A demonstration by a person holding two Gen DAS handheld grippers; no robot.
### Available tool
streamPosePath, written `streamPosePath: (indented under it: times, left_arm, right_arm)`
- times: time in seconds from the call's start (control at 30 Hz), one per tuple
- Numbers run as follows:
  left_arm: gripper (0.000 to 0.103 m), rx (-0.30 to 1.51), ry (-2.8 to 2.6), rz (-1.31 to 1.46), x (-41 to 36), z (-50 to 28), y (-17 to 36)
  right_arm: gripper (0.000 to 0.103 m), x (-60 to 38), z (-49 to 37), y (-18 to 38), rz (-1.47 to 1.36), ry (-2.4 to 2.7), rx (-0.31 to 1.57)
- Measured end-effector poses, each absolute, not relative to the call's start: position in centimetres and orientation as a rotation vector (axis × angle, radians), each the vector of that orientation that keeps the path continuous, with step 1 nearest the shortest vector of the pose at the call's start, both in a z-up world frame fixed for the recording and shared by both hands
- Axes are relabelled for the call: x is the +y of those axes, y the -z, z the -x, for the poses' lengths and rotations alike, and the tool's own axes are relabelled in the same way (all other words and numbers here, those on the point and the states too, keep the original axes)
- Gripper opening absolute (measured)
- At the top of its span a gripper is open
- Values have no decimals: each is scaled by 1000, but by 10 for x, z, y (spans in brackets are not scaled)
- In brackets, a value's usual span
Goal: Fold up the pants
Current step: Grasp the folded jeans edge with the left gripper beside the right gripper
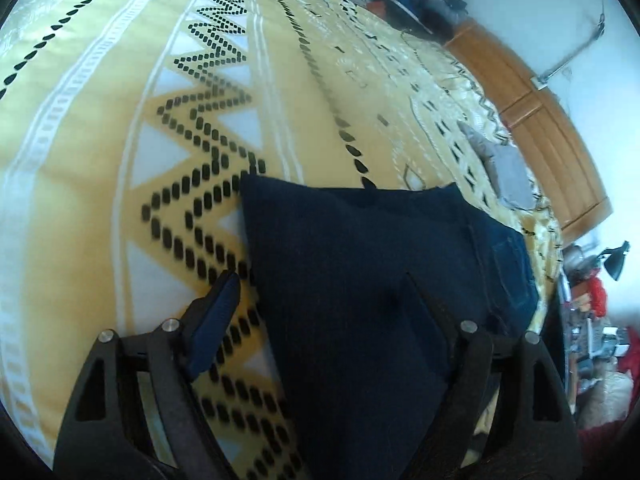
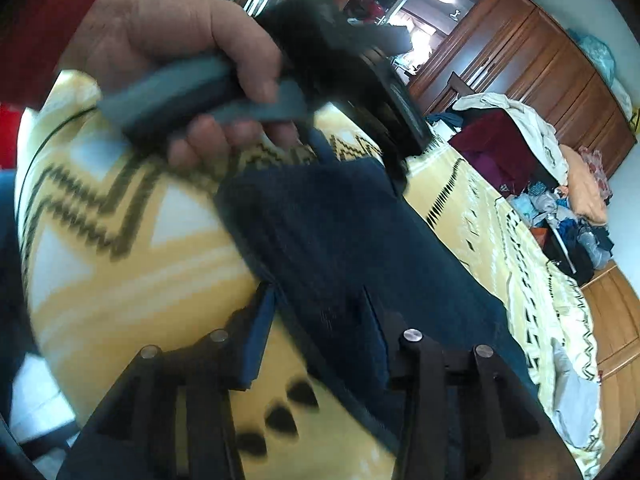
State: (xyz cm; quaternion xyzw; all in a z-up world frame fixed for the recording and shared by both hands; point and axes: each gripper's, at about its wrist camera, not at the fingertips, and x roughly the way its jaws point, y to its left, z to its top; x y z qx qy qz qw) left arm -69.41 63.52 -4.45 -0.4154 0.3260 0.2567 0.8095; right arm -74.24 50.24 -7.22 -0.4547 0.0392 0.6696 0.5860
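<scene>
The left gripper [image 1: 320, 280] stands spread, one finger on the dark blue pants [image 1: 360, 272], the other on the bed [image 1: 100, 160]. The right gripper [image 2: 320, 296] straddles their near edge, half spread. The folded pants run lengthwise between both, equally near.

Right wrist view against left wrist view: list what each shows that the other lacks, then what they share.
Only the right wrist view shows the person's hand holding the left claw, a red sleeve and a tall dark wardrobe.

Only the left wrist view shows a folded grey garment, a black lamp and the bed's wooden board.

Both show the dark blue pants on the yellow patterned bedspread, open claw fingers either side of the pants' edge, and a clothes pile.
</scene>
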Motion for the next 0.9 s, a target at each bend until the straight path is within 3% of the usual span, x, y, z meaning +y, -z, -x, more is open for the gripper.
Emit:
streamPosePath:
  times: [0.27,0.9]
  left_arm:
    - [82,747,-643,770,635,689,44]
    - [84,707,-574,831,643,692,48]
  right_arm:
    - [45,530,747,73,1019,-1594,157]
    - [47,502,748,68,1016,-1591,176]
